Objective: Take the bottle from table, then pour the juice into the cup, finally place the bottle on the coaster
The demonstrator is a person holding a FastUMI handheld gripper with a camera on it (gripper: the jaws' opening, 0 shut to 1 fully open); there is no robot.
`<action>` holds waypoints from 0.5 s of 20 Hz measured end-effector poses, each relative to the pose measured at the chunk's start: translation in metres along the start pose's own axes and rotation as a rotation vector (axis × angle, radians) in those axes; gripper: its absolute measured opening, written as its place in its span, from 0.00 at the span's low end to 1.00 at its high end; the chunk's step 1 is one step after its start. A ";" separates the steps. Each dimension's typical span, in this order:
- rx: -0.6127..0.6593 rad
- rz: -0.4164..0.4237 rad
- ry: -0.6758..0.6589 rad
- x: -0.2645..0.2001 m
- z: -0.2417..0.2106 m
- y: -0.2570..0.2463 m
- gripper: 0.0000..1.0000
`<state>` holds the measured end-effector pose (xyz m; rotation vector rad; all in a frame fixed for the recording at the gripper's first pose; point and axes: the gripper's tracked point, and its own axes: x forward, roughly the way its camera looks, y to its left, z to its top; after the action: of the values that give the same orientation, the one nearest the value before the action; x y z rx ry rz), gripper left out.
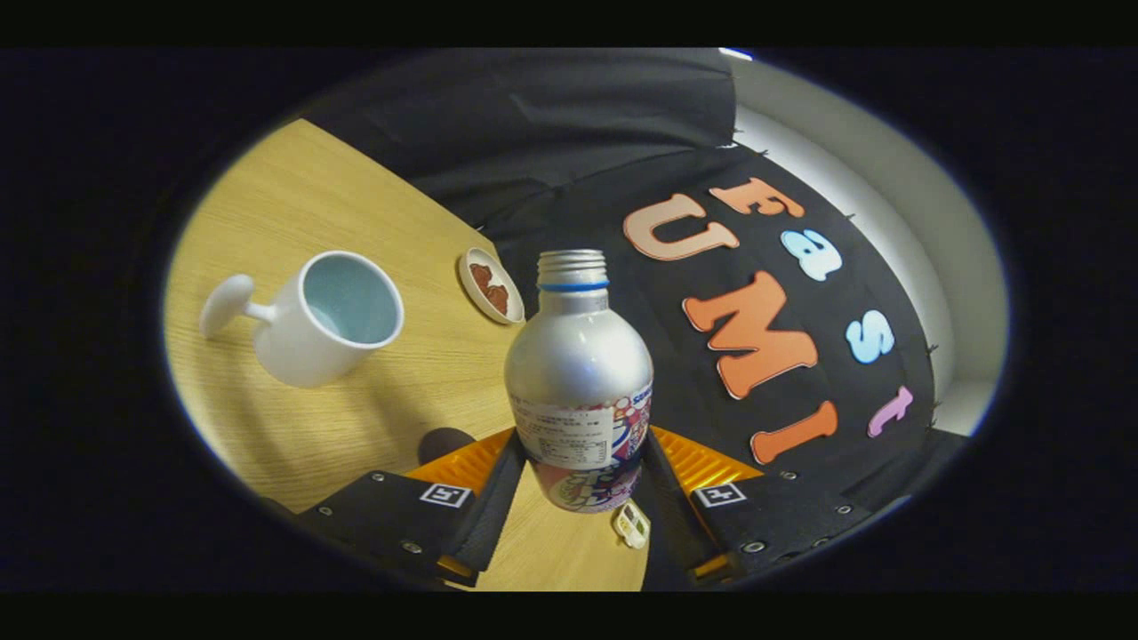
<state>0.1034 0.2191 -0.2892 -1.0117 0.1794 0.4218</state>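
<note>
Bottle (pixel 579 373) base and lower label hidden by the fingers (pixel 498 498); small whitish thing (pixel 631 524) under it hard to identify. Gripper (pixel 582 484) clamped on bottle, a finger pressing each side, bottle uncapped and lifted off the table (pixel 293 196). Cup (pixel 333 317) beyond, to the left; coaster (pixel 490 284) past it, just beside bottle's neck

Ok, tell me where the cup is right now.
In the gripper view, the white cup stands on the wooden table, ahead and left of the tool shut on the silver bottle, beside the coaster.
</note>
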 end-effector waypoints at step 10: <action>0.576 0.051 0.030 0.017 -0.023 -0.007 0.76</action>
<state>0.1223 0.2008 -0.3017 -0.4477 0.3325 0.3707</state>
